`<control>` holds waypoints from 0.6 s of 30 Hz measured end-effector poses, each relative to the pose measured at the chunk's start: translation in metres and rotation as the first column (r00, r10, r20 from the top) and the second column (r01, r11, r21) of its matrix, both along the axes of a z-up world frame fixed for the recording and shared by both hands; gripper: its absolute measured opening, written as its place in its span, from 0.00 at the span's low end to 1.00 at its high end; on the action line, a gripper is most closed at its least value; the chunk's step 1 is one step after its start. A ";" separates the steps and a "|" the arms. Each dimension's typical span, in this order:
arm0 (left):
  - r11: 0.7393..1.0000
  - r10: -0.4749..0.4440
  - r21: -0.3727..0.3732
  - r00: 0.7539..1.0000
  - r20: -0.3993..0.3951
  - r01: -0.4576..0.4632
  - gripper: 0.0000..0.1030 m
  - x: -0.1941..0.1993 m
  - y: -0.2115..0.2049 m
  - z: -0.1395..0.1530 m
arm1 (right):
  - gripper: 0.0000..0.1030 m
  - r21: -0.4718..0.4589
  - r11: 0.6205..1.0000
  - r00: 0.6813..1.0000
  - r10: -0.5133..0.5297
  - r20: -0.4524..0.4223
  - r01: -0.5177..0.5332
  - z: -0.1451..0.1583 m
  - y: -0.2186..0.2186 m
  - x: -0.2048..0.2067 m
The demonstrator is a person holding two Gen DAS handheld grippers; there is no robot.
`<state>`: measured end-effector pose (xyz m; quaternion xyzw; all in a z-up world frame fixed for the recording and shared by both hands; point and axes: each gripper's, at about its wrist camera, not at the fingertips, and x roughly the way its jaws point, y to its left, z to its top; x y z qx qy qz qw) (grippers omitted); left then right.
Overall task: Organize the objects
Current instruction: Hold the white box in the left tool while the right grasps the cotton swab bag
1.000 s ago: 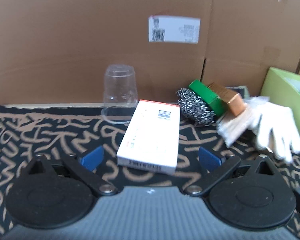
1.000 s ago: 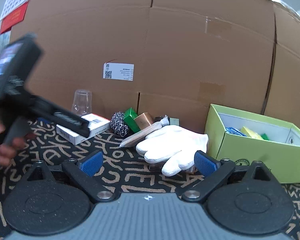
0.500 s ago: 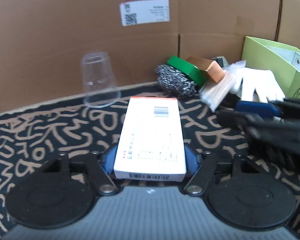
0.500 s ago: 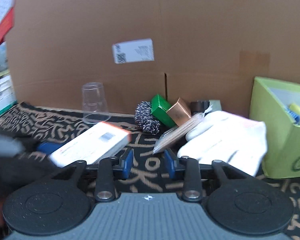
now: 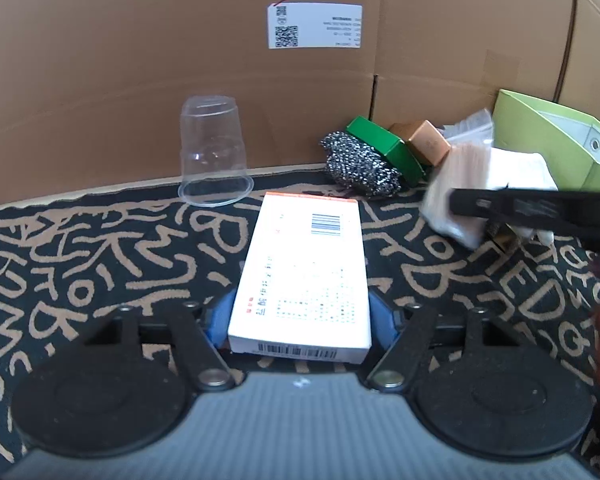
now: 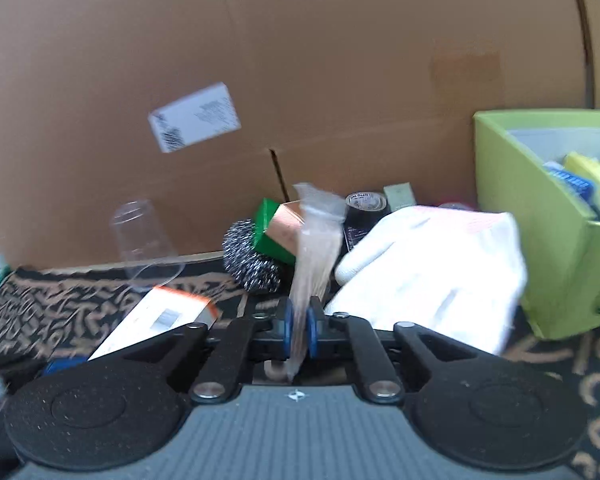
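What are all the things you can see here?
Flat white cardboard box with orange edge: one, between left gripper's fingers.
Clear plastic bag of thin sticks: one, pinched by right gripper.
Clear plastic cup: one, upside down by cardboard wall.
Silver steel-wool scrubber: one, beside green box.
Small green box: one, leaning on scrubber.
Small copper-coloured box: one, beside green box.
White fabric glove: one, before bin.
Black tape roll: one, behind glove.
Lime-green bin: one, far right.
Black patterned mat: one, underneath.
Left gripper: shut.
Right gripper: shut.
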<state>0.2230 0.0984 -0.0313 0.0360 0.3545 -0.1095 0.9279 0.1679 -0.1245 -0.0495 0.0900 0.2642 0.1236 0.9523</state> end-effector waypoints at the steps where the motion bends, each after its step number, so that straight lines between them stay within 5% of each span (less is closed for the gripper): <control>1: 1.000 -0.008 0.001 1.000 0.000 0.008 0.65 -0.002 -0.002 0.000 | 0.09 0.000 1.000 1.000 0.018 0.003 -0.018 0.002 -0.006 -0.012; 6: 0.995 -0.095 -0.037 0.995 -0.016 0.094 0.65 -0.018 -0.016 0.006 | 0.08 0.149 0.977 0.981 0.168 -0.098 -0.152 0.000 -0.051 -0.059; 9: 0.986 -0.149 -0.079 0.988 -0.024 0.147 0.65 -0.031 -0.025 0.009 | 0.09 0.154 0.981 0.980 0.137 -0.141 -0.115 -0.003 -0.077 -0.079; 10: 0.984 -0.156 -0.088 0.987 -0.027 0.153 0.66 -0.033 -0.028 0.010 | 0.16 0.102 0.992 0.986 0.084 -0.141 -0.070 -0.002 -0.082 -0.083; 12: 0.986 -0.150 -0.081 0.989 -0.010 0.148 0.70 -0.034 -0.034 0.012 | 0.45 -0.001 0.999 0.993 -0.038 -0.114 0.038 0.000 -0.085 -0.086; 13: 0.989 -0.132 -0.061 0.991 0.006 0.132 0.76 -0.034 -0.036 0.013 | 0.69 -0.030 0.996 0.992 -0.084 -0.091 0.082 0.002 -0.084 -0.088; 14: 0.993 -0.114 -0.042 0.993 0.022 0.115 0.78 -0.034 -0.039 0.015 | 0.79 -0.044 0.993 0.992 -0.109 -0.066 0.106 0.004 -0.083 -0.091; 18: 0.994 -0.103 -0.016 0.994 0.047 0.104 0.88 -0.027 -0.046 0.018 | 0.80 -0.063 0.996 0.997 -0.062 -0.038 0.059 0.005 -0.065 -0.090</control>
